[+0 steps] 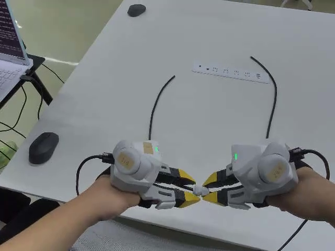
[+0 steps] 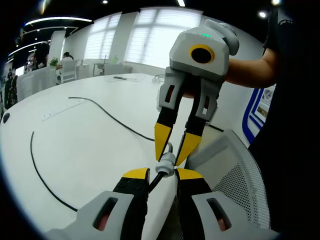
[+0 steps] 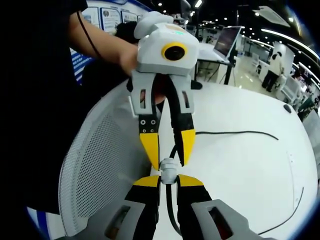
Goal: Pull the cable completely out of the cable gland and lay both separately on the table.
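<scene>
As they meet at the table's [image 1: 209,104] near edge | left gripper [image 1: 194,189] jaws pinch cable [image 3: 170,202] | right gripper [image 1: 205,190] jaws pinch gland [image 3: 169,170]

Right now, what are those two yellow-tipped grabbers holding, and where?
Both pinch the small white plastic cable gland: the left gripper at one end, the right gripper at the other. The thin black cable runs through it.

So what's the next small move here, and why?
Probably tighten the left tongs on the thin black cable before any pull. They straddle it beside the small white plastic cable gland with a gap showing, while the right tongs seem to pinch the gland. The cable is threaded through, with long runs on the white table either side.
</scene>
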Available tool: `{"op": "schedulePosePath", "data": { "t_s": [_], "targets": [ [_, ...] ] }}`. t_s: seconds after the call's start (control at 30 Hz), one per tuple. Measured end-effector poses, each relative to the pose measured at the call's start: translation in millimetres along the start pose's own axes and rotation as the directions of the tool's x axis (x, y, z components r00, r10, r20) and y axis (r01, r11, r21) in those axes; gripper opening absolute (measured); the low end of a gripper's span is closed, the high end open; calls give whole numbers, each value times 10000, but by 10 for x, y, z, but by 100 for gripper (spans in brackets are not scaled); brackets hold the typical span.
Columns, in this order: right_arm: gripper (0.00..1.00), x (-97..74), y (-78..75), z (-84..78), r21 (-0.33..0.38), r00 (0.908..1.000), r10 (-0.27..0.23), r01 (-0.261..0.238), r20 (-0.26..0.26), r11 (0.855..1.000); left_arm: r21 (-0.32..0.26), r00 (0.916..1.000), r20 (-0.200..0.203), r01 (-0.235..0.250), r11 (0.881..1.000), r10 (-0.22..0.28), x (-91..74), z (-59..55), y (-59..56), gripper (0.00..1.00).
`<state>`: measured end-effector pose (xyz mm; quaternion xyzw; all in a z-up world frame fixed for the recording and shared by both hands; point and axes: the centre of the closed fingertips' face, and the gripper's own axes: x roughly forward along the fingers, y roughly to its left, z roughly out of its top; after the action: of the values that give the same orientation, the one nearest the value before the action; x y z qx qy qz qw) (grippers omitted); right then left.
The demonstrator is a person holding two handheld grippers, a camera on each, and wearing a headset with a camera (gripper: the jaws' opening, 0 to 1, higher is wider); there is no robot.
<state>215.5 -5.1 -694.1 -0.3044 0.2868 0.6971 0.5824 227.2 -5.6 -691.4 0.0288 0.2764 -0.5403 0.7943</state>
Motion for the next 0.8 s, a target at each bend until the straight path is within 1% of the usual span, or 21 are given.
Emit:
{"op": "schedulePosePath", "data": {
  "t_s": [0.03,0.13,0.23,0.27,0.37,0.4,0.47,0.53,0.6,0.63,0.7,0.73,0.77,0.8],
  "targets": [
    [6,-1,-3,-4,-39,10000,-19,19,13,10000,30,9999,-11,120,9999,-120,7,-1,-20,19],
    [6,-8,4,-21,-141,10000,-9,8,-29,9999,128,9998,4,202,9997,-202,18,7,-43,16],
    [6,-6,24,-30,-481,10000,38,-41,-58,9988,257,9996,3,264,9993,-265,24,10,-73,16],
    [6,-5,29,-32,-553,10000,42,-45,-62,9985,264,9997,3,255,9993,-255,25,9,-77,16],
    [7,3,26,-25,-1275,10000,-95,96,19,9918,398,10000,19,83,9992,-84,20,12,-73,16],
    [7,7,37,-21,-1334,9999,-93,98,42,9910,403,10000,-6,83,9992,-83,17,7,-71,16],
    [7,17,23,-6,-1680,9995,-245,271,174,9854,433,10000,-33,-4,9991,5,6,8,-68,15],
    [7,19,33,0,-1651,9995,-205,245,255,9860,395,10000,-40,16,9992,-14,-6,4,-70,15],
    [7,18,14,22,-1786,9987,-314,380,396,9832,431,10000,7,-81,9990,81,-19,14,-61,15],
    [8,16,13,27,-1767,9985,-321,396,451,9835,218,10000,32,-83,9997,83,-31,22,-55,15],
    [8,14,-2,39,-1350,9978,-304,381,588,9901,177,10000,45,-85,9998,85,-37,24,-46,15],
    [8,14,-7,42,-1291,9975,-243,327,660,9911,100,10000,39,-72,9999,72,-39,23,-44,14],
    [8,18,0,39,-1030,9974,-180,252,703,9944,41,10000,9,-41,10000,41,-41,20,-43,14],
    [8,21,13,36,-581,9972,-111,154,736,9982,50,10000,-40,2,10000,-2,-42,15,-48,14]
  ]
}}
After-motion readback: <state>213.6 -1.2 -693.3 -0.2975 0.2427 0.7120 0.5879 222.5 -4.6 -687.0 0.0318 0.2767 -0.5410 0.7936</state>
